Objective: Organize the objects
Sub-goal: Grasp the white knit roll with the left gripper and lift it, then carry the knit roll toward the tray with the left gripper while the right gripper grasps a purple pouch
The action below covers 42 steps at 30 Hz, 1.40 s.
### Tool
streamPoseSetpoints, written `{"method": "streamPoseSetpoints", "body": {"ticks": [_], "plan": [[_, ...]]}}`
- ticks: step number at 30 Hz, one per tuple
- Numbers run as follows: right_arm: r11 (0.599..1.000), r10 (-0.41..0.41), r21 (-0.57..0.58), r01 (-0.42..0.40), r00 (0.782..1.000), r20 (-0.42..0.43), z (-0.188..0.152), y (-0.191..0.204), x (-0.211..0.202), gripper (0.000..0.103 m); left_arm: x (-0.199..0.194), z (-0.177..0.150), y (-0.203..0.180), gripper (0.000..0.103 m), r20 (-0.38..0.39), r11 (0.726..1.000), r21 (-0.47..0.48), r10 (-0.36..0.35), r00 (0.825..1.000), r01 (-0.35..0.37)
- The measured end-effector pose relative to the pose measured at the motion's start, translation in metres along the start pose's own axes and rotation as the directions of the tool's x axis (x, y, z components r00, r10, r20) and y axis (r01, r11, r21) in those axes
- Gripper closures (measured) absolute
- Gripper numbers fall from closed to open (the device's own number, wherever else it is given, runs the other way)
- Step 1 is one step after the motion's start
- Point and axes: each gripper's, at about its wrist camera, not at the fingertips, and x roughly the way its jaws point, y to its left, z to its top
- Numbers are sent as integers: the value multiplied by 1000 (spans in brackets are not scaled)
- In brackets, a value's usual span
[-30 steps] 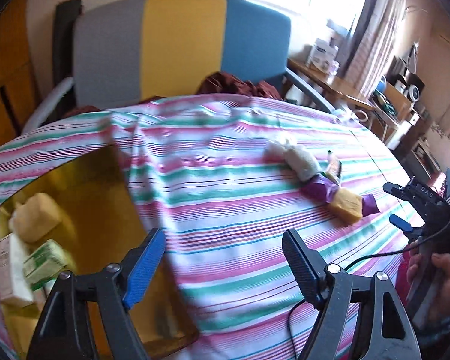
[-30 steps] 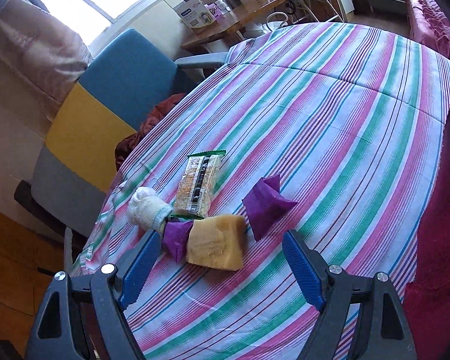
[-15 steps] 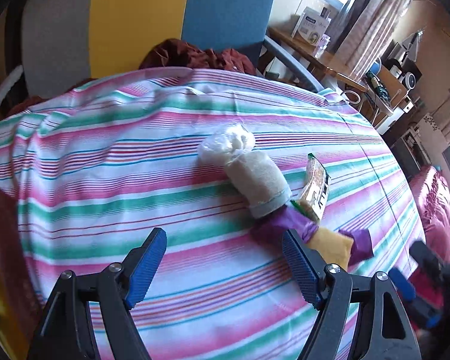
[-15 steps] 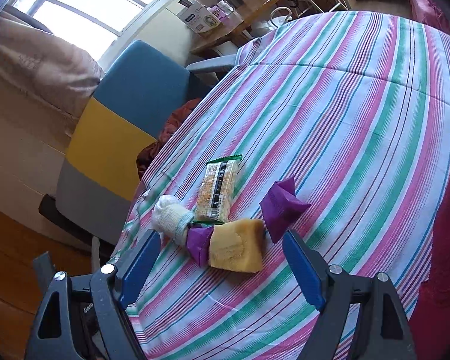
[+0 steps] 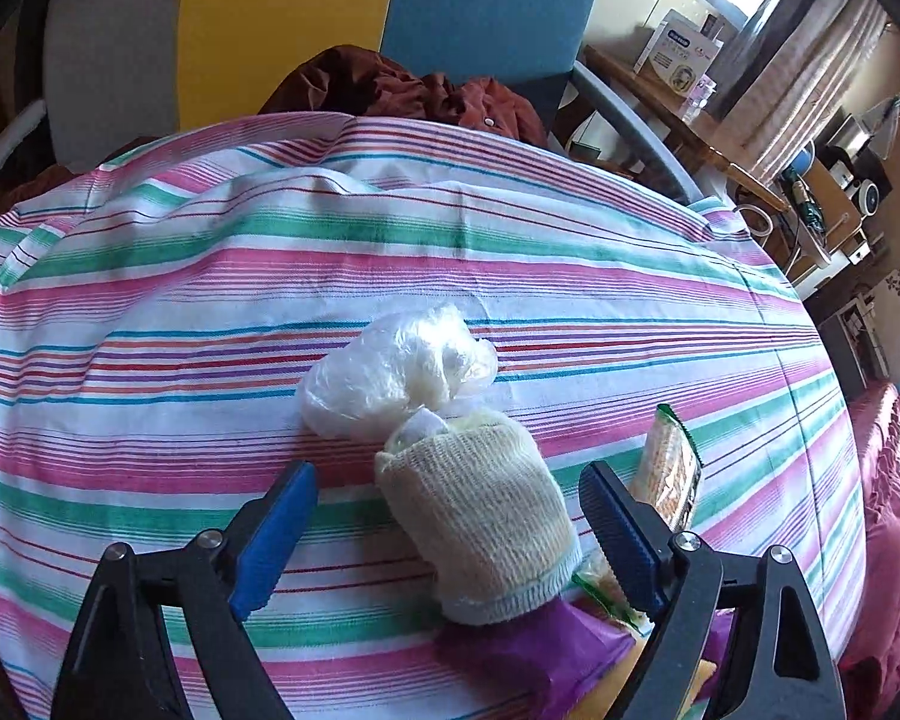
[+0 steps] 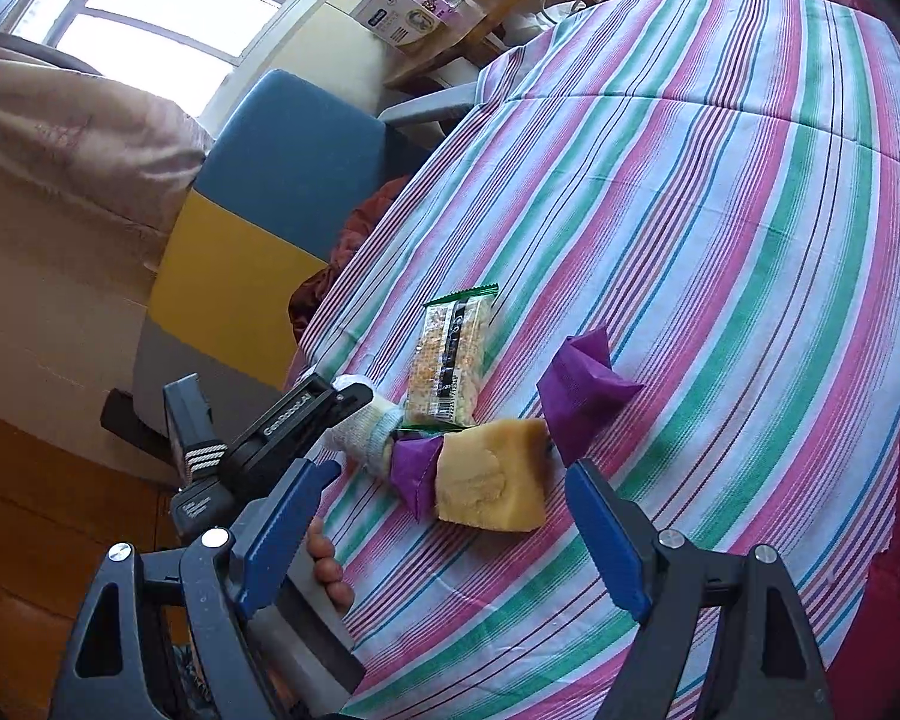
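A cream gauze-wrapped roll (image 5: 480, 516) lies on the striped tablecloth (image 5: 210, 300), with a clear plastic bag (image 5: 396, 378) bunched at its far end. My left gripper (image 5: 447, 480) straddles the roll. Its jaws are opening and the blue pads stand clear of both sides. A snack bar (image 5: 672, 480) lies just right of it, with a purple wrapper (image 5: 522, 648) below. In the right wrist view my right gripper (image 6: 450, 474) hangs open above a yellow sponge (image 6: 492, 480). Beyond it are a purple pouch (image 6: 582, 396), the snack bar (image 6: 450, 360) and the roll (image 6: 372, 426), where one left gripper finger (image 6: 306, 414) reaches in.
A chair with a grey, yellow and blue back (image 5: 294, 18) stands behind the table, with dark red cloth (image 5: 402, 84) on its seat. A wooden desk with a box (image 5: 684, 54) is at the back right. Red bedding (image 5: 894, 510) borders the table's right side. A hand (image 6: 330, 570) holds the left gripper.
My left gripper has swung right, away from the yellow bin, and come down over the gauze roll with wider jaws. The right gripper has stayed roughly in place, tilting slightly.
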Motion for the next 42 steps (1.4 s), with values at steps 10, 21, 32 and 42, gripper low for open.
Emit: {"method": "streamPoseSetpoints", "body": {"ticks": [10,21,32,42], "plan": [[1000,-17,10,17,1000,3,3,-1,4,18,-20,-25,12,43,10,995,85,-50,999,49],[999,-37,4,37,997,-64,1,-2,19,18,-76,-97,84,43,-14,994,91,-51,999,52],[935,-102,-355,21,972,-213,-30,61,47,18,-110,-158,89,43,2,978,209,-26,1000,25],[386,-398,-922,-32,896,-197,-69,127,79,20,-106,-160,98,45,-6,981,177,-73,997,73]]}}
